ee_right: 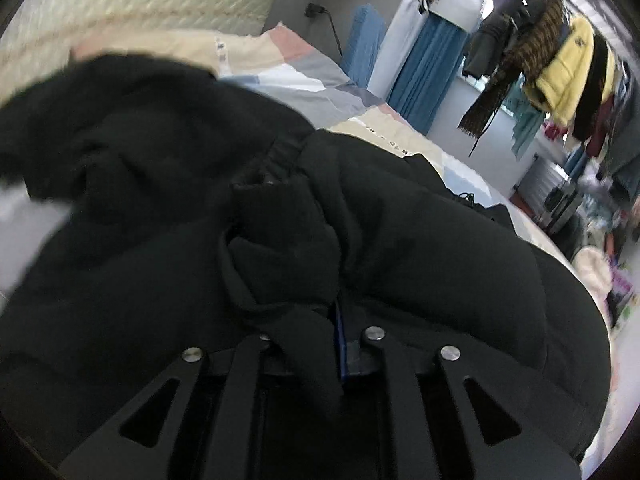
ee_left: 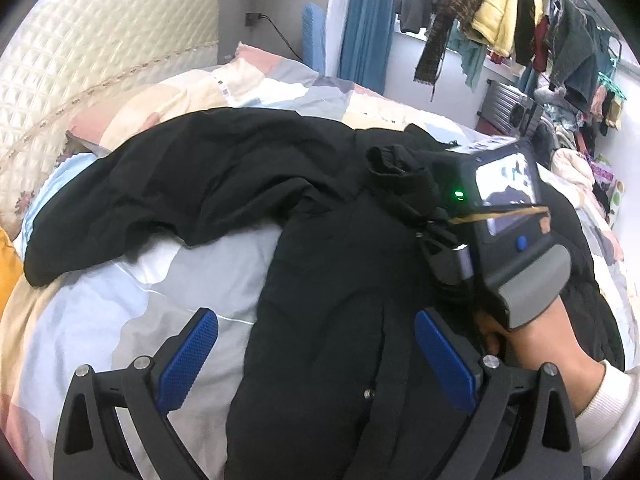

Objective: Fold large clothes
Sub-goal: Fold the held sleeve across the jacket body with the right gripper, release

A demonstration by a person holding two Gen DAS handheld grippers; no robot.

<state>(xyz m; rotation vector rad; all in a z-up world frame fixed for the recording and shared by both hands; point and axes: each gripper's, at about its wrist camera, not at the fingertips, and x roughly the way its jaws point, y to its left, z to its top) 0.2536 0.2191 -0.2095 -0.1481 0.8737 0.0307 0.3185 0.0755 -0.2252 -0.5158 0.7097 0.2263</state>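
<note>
The bed [ee_left: 132, 292], under a patchwork cover of pale blue, grey, peach and white, carries the whole job. Across it lies the black coat [ee_left: 332, 280], its body running from the near edge toward the far side and slightly right of the middle. It is still mostly spread out, so I judge the folding to be at an early stage.

One sleeve [ee_left: 132, 200] stretches flat to the left, away from the body and not yet folded. The other sleeve has been brought over the chest, its ribbed cuff [ee_right: 280, 152] sitting bunched on top of the body.

The right gripper [ee_right: 304, 320] rests over the coat's middle with its jaws nearly together, and a fold of that sleeve's cloth sits pinched between them. The left gripper [ee_left: 316, 360] hangs just above the near hem with its jaws spread wide and grasping nothing.

What seems left: laying the carried sleeve flat, bringing the left sleeve in, then doubling the body.
</note>
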